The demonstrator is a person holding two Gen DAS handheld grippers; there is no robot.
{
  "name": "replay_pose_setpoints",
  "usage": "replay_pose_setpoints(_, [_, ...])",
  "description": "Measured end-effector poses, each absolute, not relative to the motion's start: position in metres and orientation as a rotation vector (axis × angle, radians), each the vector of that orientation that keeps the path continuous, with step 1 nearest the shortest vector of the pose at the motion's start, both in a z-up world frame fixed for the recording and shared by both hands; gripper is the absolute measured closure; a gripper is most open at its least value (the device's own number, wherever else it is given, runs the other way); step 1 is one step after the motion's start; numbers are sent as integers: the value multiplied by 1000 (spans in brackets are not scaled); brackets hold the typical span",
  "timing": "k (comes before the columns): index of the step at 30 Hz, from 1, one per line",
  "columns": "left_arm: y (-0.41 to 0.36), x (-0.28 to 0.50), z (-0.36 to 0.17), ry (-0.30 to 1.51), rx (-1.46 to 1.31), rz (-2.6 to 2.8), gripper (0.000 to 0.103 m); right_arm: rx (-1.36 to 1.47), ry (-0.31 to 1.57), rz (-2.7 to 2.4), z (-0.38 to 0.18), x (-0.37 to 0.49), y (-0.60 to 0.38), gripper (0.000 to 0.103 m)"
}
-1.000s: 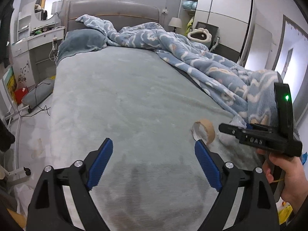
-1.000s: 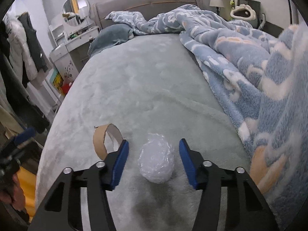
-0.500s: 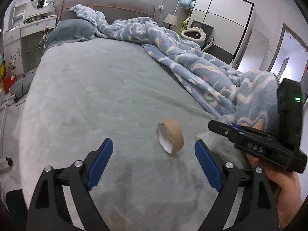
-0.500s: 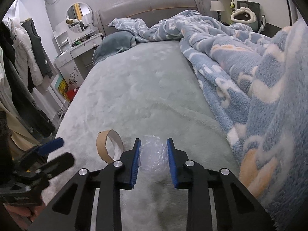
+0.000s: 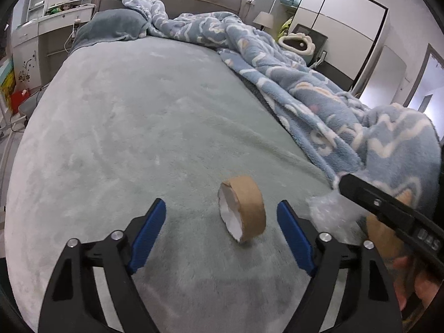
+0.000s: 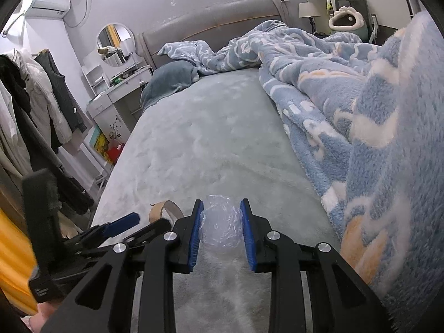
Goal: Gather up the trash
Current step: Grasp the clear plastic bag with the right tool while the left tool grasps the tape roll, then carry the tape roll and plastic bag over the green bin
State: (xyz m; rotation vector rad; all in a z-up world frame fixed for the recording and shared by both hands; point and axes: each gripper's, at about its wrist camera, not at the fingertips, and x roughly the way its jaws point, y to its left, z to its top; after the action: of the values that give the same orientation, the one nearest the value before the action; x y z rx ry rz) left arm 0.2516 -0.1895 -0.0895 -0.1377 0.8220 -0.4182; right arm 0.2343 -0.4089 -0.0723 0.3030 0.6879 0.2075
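A brown cardboard tape core (image 5: 242,208) stands on its edge on the grey-green bed cover (image 5: 138,127). My left gripper (image 5: 222,222) is open around it, one blue pad on each side, not touching. My right gripper (image 6: 221,227) is shut on a crumpled ball of clear plastic wrap (image 6: 220,226), just above the cover. The plastic ball (image 5: 330,216) also shows in the left wrist view, under the right gripper's black body. The tape core (image 6: 163,211) shows partly in the right wrist view, left of the ball.
A rumpled blue patterned blanket (image 5: 319,88) covers the right side of the bed. A grey pillow (image 5: 111,27) lies at the headboard. A white dressing table (image 6: 111,105) and hanging clothes (image 6: 41,105) stand to the left of the bed.
My right gripper closed on the plastic ball and lifted slightly. My left gripper moved forward and right, so the tape core now lies between its open pads.
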Motion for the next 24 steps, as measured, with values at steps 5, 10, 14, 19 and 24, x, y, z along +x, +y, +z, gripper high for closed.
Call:
replay_pose_setpoints(5, [-193,259,-96,854,-139,-418,35,315,683,212,-70,233,-411,76])
replay_pose_setpoints(10, [-197,259,-97,871,-144,-450,53,313,686,213,-69,232,-412,76])
replay_pose_setpoints(14, [-201,254,-95,872,-120,-461,72,311,690,213,-69,232,-412,76])
replay_pose_setpoints(19, [-196,248,-89,860,-107,-463,82,304,702,210,-66,229,-410,76])
replay_pose_setpoints(24, [-182,238,-78,856,-139,-456,84,303,708,215,-61,225,-402,76])
